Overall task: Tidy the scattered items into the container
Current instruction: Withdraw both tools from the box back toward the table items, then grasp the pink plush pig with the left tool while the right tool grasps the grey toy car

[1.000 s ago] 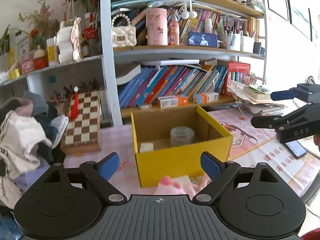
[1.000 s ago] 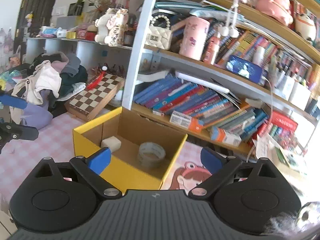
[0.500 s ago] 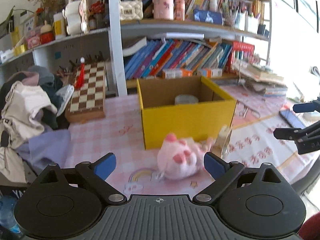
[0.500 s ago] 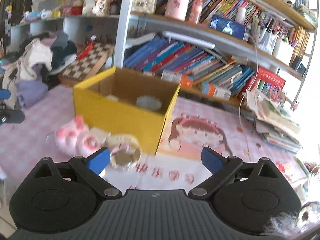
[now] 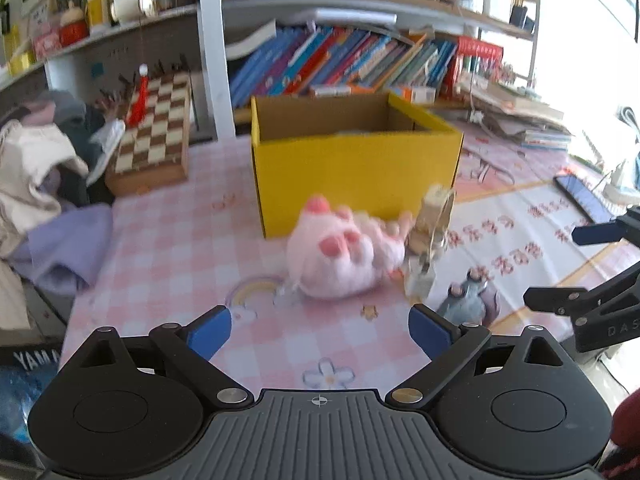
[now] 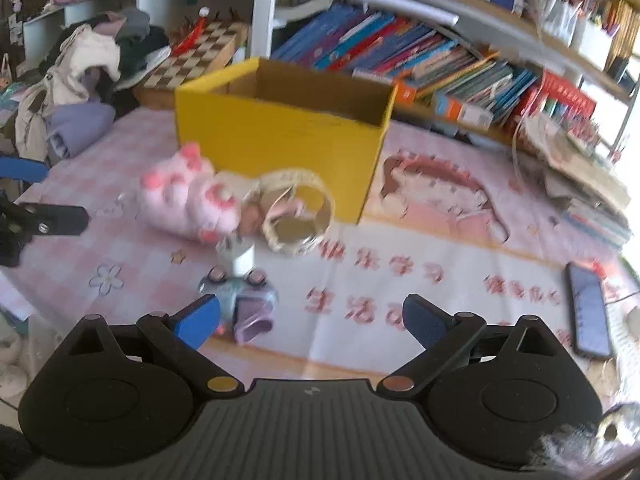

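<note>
Container: yellow box [image 5: 356, 178] is now seen nearer, mid-table.
Items: pink plush [image 5: 340, 256], tape roll [image 6: 298, 212] lie outside, unpicked.
Jaws: left gripper [image 5: 320, 330] and right gripper [image 6: 312, 322] are held wide, empty.

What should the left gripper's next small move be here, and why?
Probably ease the left gripper forward and down until its jaws straddle the pink plush toy. Its jaws stand open and empty, the toy lies straight ahead on the table just in front of the yellow box, and nothing sits between them.
</note>
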{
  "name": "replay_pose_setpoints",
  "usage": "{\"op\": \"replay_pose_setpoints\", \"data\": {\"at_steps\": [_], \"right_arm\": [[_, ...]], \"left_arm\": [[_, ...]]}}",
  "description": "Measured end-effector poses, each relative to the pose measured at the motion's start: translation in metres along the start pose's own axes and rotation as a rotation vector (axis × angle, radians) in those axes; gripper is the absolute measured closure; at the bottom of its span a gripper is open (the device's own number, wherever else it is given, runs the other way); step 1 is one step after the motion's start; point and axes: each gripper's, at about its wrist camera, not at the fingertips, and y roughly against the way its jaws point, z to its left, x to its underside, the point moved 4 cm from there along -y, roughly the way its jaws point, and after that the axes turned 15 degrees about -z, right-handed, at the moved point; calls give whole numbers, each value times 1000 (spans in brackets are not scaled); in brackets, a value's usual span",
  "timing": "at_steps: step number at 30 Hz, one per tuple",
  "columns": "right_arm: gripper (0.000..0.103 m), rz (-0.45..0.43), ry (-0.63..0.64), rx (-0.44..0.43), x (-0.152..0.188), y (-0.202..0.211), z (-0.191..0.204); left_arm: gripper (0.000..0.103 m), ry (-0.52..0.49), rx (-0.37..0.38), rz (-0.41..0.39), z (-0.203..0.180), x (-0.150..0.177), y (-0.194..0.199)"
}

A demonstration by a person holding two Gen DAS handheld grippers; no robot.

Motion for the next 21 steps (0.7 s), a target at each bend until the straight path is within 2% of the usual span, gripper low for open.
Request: {"op": "replay_pose_setpoints", "data": {"at_steps": [5, 14, 15, 18, 21], "right_arm": [[4, 15, 9, -20, 2, -3, 5], [7, 27, 73, -107, 1, -13, 24], [8, 28, 80, -113, 1, -14, 25], [20, 40, 87, -129, 0, -20, 27], [22, 76, 78, -142, 2, -30, 26]], "left_arm": [[6, 35, 8, 46, -4, 12, -5], [6, -7, 43, 65, -17, 15, -14], [6, -6, 43, 69, -17, 16, -15], [6, -2, 41, 72, -16, 16, -17], [6, 1, 34, 73, -15, 14, -19]]}}
